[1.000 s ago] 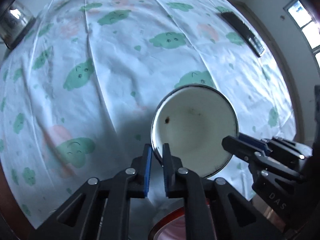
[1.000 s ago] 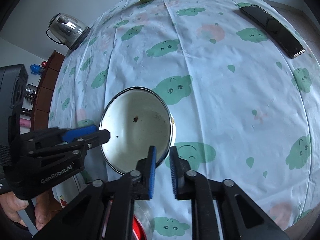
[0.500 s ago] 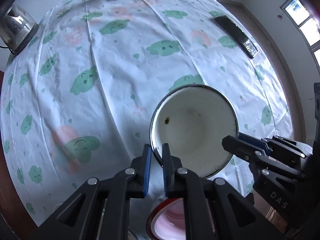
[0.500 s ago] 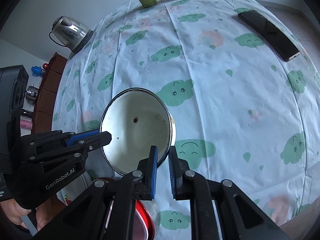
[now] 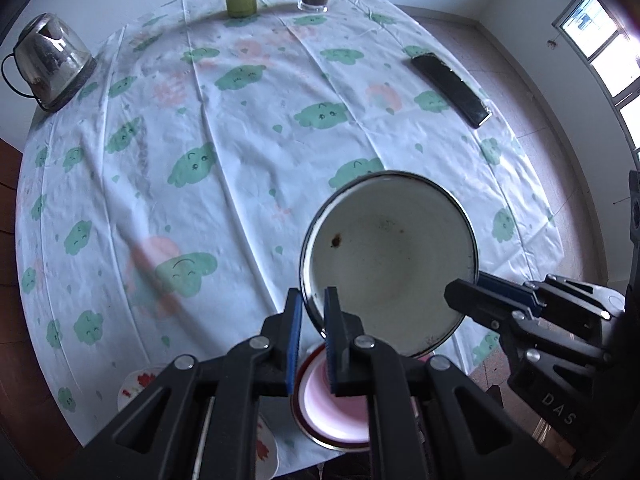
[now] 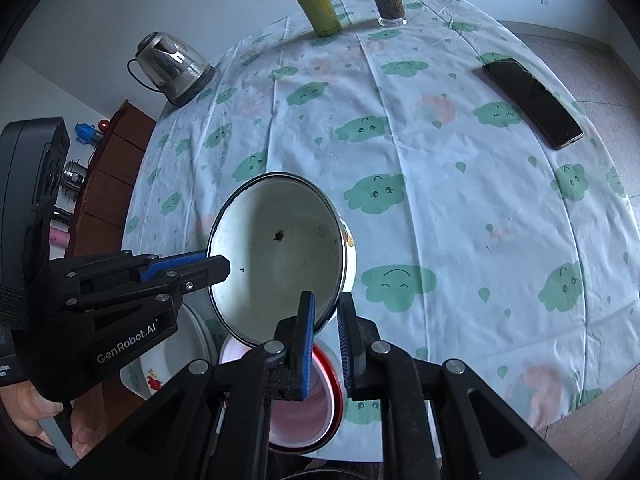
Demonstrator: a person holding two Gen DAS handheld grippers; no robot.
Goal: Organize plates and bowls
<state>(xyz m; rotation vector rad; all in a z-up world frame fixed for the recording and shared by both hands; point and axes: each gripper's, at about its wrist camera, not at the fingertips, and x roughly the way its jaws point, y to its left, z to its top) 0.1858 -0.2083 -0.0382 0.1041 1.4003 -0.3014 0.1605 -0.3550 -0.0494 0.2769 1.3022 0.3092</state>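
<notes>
Left wrist: both grippers (image 5: pixel 311 334) (image 6: pixel 325 342) pinch bowl (image 5: pixel 390 262) rim.

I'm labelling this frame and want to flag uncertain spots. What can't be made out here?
- Red-rimmed pink bowl: mostly hidden in both views behind the white enamel bowl and the fingers of the left hand-held gripper and right hand-held gripper.
- Floral plate: covered by the left hand-held gripper in the right wrist view; only slivers show in the left.
- Enamel bowl's outer picture: only an edge shows.
</notes>
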